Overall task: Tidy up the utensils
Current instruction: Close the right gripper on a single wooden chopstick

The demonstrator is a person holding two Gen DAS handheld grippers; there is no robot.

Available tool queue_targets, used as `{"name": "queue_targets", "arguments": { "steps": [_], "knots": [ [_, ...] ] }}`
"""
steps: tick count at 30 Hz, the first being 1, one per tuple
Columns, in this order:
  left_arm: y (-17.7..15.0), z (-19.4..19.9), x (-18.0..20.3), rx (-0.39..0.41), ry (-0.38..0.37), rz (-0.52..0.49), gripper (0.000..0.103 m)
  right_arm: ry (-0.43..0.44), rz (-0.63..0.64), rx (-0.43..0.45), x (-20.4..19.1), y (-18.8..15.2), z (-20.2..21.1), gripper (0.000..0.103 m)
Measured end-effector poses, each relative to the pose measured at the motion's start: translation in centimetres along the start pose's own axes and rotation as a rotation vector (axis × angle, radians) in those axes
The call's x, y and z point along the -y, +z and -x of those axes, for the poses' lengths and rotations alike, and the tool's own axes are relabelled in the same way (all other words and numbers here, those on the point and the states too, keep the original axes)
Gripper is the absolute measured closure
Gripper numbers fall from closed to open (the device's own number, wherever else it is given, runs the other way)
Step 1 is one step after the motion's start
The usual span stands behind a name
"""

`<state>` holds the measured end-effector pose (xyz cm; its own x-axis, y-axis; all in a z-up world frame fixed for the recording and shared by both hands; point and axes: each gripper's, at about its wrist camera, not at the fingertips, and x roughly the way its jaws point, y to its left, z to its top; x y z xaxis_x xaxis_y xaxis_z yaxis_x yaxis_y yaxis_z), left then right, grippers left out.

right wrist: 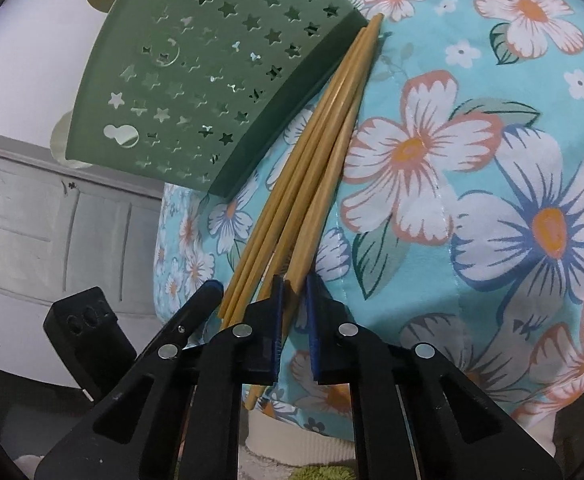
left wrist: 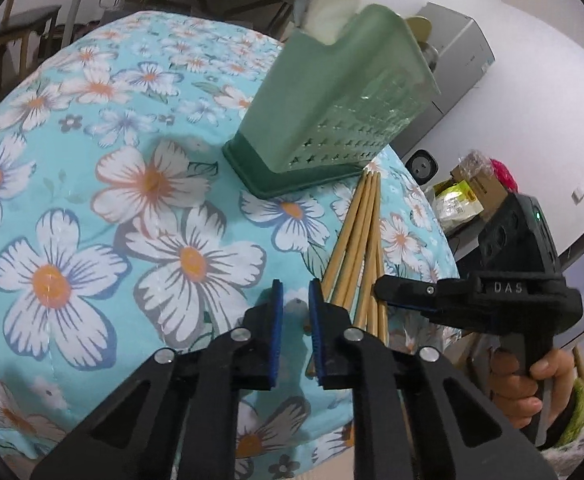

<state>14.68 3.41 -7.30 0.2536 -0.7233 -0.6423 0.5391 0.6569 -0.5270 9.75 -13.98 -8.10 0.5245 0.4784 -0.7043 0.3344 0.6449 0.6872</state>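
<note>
Several bamboo chopsticks (left wrist: 361, 240) (right wrist: 315, 152) lie in a loose bundle on the floral tablecloth, with their far tips against the base of a green star-perforated utensil holder (left wrist: 331, 92) (right wrist: 196, 72). My left gripper (left wrist: 296, 316) hovers just left of the bundle. Its blue pads stand a narrow slit apart, with only cloth between them. My right gripper (right wrist: 295, 312) (left wrist: 387, 286) is over the near part of the bundle, its pads also a narrow slit apart. One chopstick runs up to that slit and passes under the left finger (right wrist: 270, 320). No pad presses on it.
A round table under a turquoise flower cloth (left wrist: 104, 208) (right wrist: 471, 184) drops off just right of the chopsticks. A hand (left wrist: 527, 384) holds the right gripper's handle. A grey cabinet (right wrist: 32, 216) and boxes (left wrist: 471, 188) stand beyond the edge. A white cloth (left wrist: 339, 4) sticks out of the holder.
</note>
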Motion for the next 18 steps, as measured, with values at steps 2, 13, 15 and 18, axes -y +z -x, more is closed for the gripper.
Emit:
{"name": "queue_targets", "arguments": {
  "steps": [2, 13, 15, 18],
  "knots": [
    [-0.1, 0.1, -0.2, -0.001, -0.001, 0.008, 0.093, 0.01, -0.008, 0.0, 0.6, 0.1, 0.6, 0.095],
    [0.1, 0.2, 0.2, -0.001, 0.026, -0.008, 0.093, -0.016, -0.069, 0.056, 5.0, 0.6, 5.4, 0.099],
    [0.2, 0.1, 0.4, -0.001, 0.034, -0.016, 0.093, -0.029, -0.081, 0.072, 5.8, 0.7, 6.3, 0.099],
    [0.5, -0.4, 0.7, -0.002, 0.045, -0.026, 0.093, -0.061, -0.095, 0.097, 6.8, 0.7, 7.7, 0.099]
  ]
}}
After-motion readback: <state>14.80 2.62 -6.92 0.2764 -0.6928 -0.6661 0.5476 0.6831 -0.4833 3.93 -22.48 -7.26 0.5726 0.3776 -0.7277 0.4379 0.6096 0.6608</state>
